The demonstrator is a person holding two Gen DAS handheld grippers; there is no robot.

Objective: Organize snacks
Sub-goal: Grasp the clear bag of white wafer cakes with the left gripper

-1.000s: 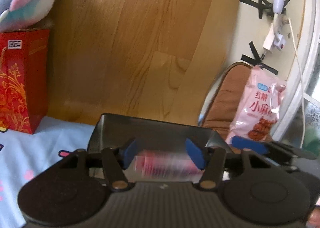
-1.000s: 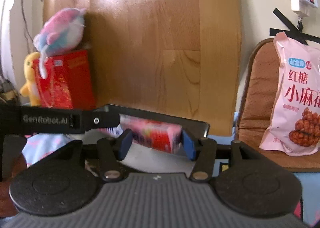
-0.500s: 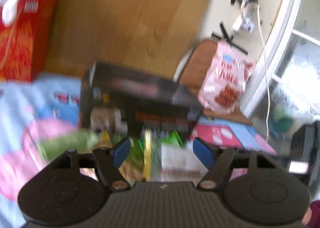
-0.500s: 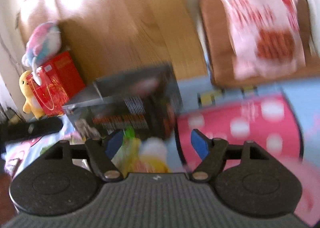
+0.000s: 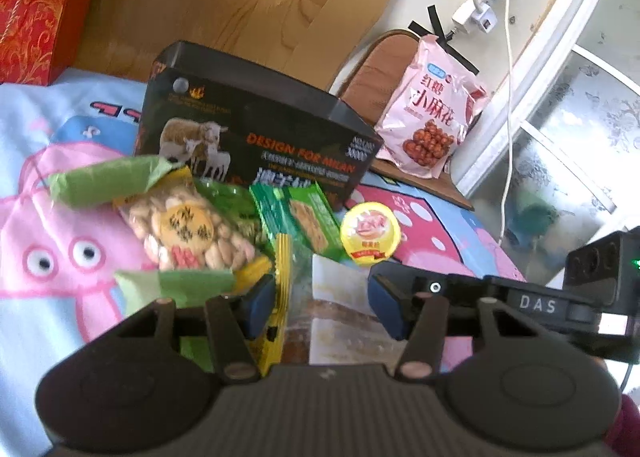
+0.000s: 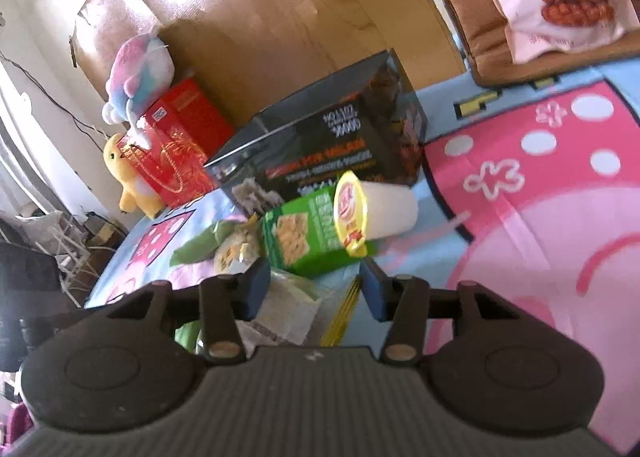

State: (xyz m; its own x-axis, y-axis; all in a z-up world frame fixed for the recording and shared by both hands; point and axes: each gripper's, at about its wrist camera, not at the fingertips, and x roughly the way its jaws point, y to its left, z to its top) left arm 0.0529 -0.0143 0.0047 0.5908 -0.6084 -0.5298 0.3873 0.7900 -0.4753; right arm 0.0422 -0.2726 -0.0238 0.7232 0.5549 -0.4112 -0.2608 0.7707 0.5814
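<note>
Gone from both grippers: pink pack, now unseen | left gripper [image 5: 322, 303] closing, empty, clear packet between | right gripper [image 6: 312, 289] closing, empty | snack pile [image 5: 224, 225] just ahead, before black box [image 5: 256, 129] | next pick.

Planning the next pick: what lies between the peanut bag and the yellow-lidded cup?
In the left wrist view, a green cracker packet lies between the peanut bag and cup.

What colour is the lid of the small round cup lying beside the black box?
Yellow, with a pink-red centre; the left wrist view shows it best.

Snack packets [image 5: 188, 233] heaped before black box [image 5: 256, 137].
</note>
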